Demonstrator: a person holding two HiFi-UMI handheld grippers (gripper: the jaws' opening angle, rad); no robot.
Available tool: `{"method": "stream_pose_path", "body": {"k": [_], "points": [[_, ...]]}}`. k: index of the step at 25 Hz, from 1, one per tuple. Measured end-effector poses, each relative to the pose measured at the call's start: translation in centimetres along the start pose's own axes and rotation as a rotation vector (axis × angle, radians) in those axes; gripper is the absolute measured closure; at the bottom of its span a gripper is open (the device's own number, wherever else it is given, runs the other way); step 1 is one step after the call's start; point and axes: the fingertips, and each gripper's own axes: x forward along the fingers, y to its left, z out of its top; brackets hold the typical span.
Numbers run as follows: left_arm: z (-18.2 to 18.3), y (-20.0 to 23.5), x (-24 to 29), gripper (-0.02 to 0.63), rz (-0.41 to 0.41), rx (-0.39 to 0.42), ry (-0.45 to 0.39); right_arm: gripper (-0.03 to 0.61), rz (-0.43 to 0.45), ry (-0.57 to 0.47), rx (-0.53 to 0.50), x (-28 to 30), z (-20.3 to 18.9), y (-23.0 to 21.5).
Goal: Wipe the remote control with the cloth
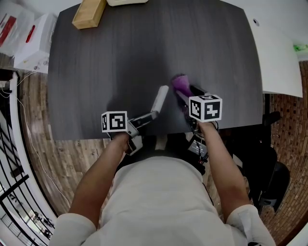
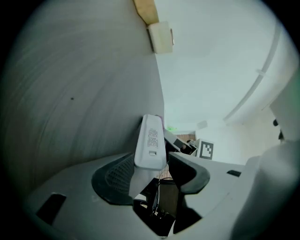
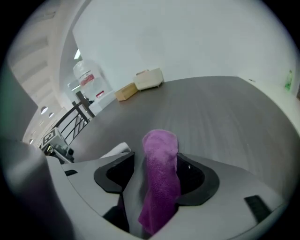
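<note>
A: What sits nearest the lens?

B: In the left gripper view, the left gripper (image 2: 150, 174) fills the bottom of the frame. Its two dark pads are clamped on the near end of a white remote control (image 2: 151, 140). The remote control sticks out from the jaws, and the side with a printed label and a small catch faces the camera.

A: And the other hand?

B: In the right gripper view, the right gripper (image 3: 157, 178) has its jaws standing apart. A purple cloth (image 3: 161, 145) runs up through the opening and leans on one pad. A gap shows beside the other pad, so nothing pinches it.

A: Where do the two meet?

B: In the head view, both are held over the near edge of a dark grey counter (image 1: 120, 62). The remote control points away from the person. The cloth is just beside its far end, to the right, and I cannot tell whether they touch.

A: Anything else around?

B: A wooden block (image 1: 89, 12) lies at the counter's far left corner, well apart. Plank floor (image 1: 38, 139) shows beyond the near edge.

A: What could go wrong from here?

B: As I judge it, the cloth is the weak point. With the jaws apart, a tilt or a rub against the remote control could pull it free, and this close to the edge it might fall to the floor. The remote control is gripped at one end only, so a firm wipe at the far end could lever it round or out of the pads.
</note>
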Motion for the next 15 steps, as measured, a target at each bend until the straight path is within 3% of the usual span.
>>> {"method": "stream_pose_path", "body": {"k": [5,8,10,11,15], "points": [[0.7,0.9,-0.9,0.418,-0.016,-0.073,-0.078,0.321,-0.003,-0.097,-0.027,-1.1,2.0,2.5],[0.8,0.7,-1.1,0.433,0.040,0.033,-0.072,0.321,0.053,-0.101,0.005,-1.7,1.3,5.3],[1.0,0.0,-1.3,0.433,0.122,0.217,-0.052,0.321,0.069,-0.085,0.054,-2.1,0.3,6.4],[1.1,-0.2,-1.4,0.433,0.188,0.352,-0.031,0.321,0.078,-0.070,0.091,-2.3,-0.4,6.8],[1.1,-0.7,-0.3,0.433,0.506,1.011,0.128,0.321,0.118,-0.014,0.388,-2.4,-3.7,7.7]]}}
